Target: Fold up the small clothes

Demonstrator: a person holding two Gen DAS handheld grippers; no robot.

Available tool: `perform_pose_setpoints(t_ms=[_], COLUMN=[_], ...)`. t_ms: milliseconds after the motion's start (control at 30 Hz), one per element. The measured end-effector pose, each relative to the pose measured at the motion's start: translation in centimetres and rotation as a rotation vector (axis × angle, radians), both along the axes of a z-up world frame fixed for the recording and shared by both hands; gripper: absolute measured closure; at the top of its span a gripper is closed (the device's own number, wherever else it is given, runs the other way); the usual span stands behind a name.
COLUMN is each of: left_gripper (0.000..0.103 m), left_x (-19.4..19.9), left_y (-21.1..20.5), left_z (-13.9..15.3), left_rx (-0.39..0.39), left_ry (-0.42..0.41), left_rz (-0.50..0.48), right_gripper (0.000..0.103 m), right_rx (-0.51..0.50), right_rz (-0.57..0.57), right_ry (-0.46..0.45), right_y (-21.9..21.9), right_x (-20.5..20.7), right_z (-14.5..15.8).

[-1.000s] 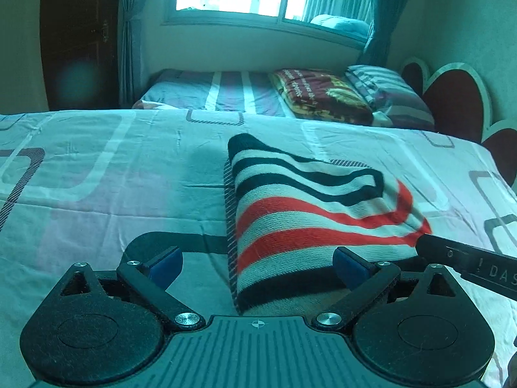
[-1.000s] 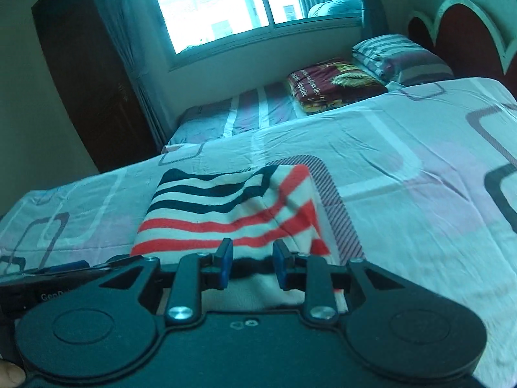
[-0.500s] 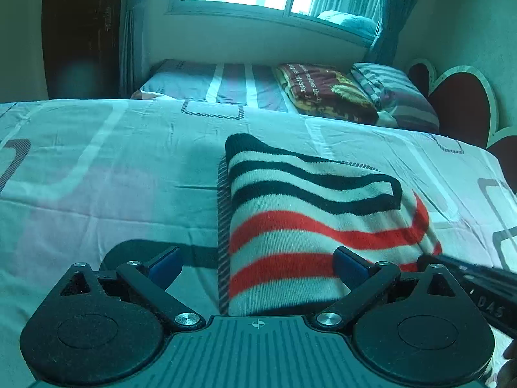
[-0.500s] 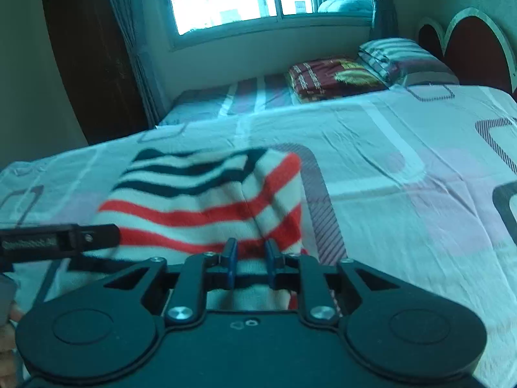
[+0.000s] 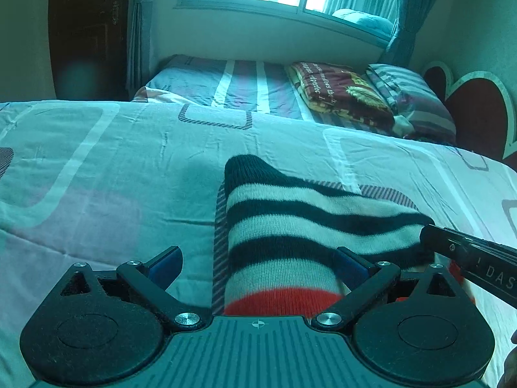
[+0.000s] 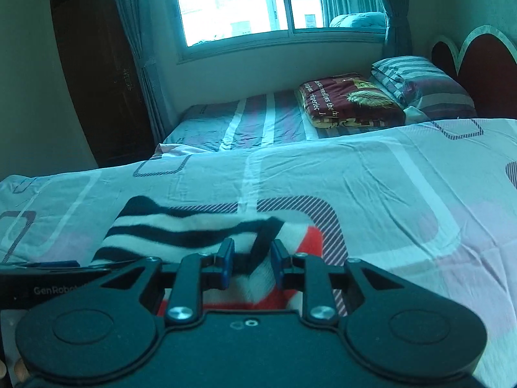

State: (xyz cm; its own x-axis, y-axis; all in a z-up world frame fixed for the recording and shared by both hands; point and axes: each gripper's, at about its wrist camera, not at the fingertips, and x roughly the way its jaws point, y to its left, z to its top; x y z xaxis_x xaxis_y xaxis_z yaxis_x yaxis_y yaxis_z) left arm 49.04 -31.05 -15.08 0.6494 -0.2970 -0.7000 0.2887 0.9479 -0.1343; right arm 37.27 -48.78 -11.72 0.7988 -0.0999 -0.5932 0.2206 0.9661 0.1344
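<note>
A small knit garment (image 5: 290, 226) with black, white and red stripes lies folded on the bed sheet (image 5: 113, 177). My left gripper (image 5: 258, 266) is open, its blue pads wide apart over the garment's near left part. My right gripper (image 6: 248, 265) has its pads partly apart with the garment's (image 6: 181, 232) right edge between them; the cloth there is raised and blurred. The right gripper also shows in the left wrist view (image 5: 468, 258) at the garment's right edge, and the left gripper in the right wrist view (image 6: 48, 278) at lower left.
The patterned sheet spreads wide to both sides of the garment. A second bed (image 6: 245, 119) lies beyond, with a dark red folded blanket (image 6: 349, 100) and striped pillows (image 6: 420, 80). A window, curtains and a dark wardrobe (image 6: 97, 64) stand behind. A headboard (image 6: 484, 64) is at right.
Both grippers moved forward over the garment. The right gripper's pads have spread from nearly closed to partly apart. More black stripes now cover the red ones on top.
</note>
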Motion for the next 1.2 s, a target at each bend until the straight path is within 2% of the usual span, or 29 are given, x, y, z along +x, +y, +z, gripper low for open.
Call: perform_pose_setpoints(t_ms=[167,200,300,367,567,667,767,867,900,967,1033,1167,1200], left_gripper=[0.004,0.004,0.004,0.004,0.004,0.004,0.004,0.004,0.004,0.004,0.004,0.004,0.004], left_x=[2.0,2.4,2.9,2.8,1.2,-0.6,-2.4,-3.9,-4.3,-5.0,-5.4,-5.8,-5.9], left_y=[-0.6,-0.4,0.6,0.2,0.8,1.3,1.8,2.2,2.3,2.5,2.6,2.0,1.9], left_z=[-1.3,-1.9,-2.7,-2.7,-1.5,-0.6,0.3,0.9,0.9,0.9,0.6,-0.1,-0.3], left_rx=[0.051,0.052,-0.017,0.006,0.010,0.010,0.006,0.014,0.014,0.009,0.003,0.020,0.021], left_ry=[0.034,0.056,0.101,0.088,0.055,0.033,0.012,-0.009,-0.009,0.000,0.008,0.004,0.005], left_rz=[0.021,0.027,0.058,0.047,0.059,0.045,0.016,-0.005,-0.009,-0.014,-0.018,-0.025,-0.025], right_gripper=[0.080,0.080,0.080,0.080,0.076,0.072,0.071,0.060,0.060,0.061,0.066,0.070,0.074], right_rx=[-0.042,-0.007,0.077,0.108,0.063,0.060,0.007,0.026,0.022,0.006,0.006,-0.017,-0.030], right_rz=[0.013,0.000,-0.022,-0.029,-0.030,-0.002,0.034,0.018,0.011,-0.004,0.005,0.037,0.029], right_ry=[0.060,0.051,0.033,0.025,0.040,0.003,-0.013,-0.028,-0.034,-0.035,-0.031,0.007,0.023], right_y=[-0.8,-1.4,-2.7,-3.1,-1.9,-1.0,0.2,0.0,-0.1,-0.2,0.1,1.0,1.1], right_x=[2.8,2.9,2.7,2.4,2.1,0.5,-1.6,-3.8,-4.5,-5.7,-6.7,-6.8,-6.6], right_z=[-2.7,-3.4,-4.1,-4.2,-2.3,-0.8,0.2,0.6,0.7,0.8,0.7,-0.5,-0.9])
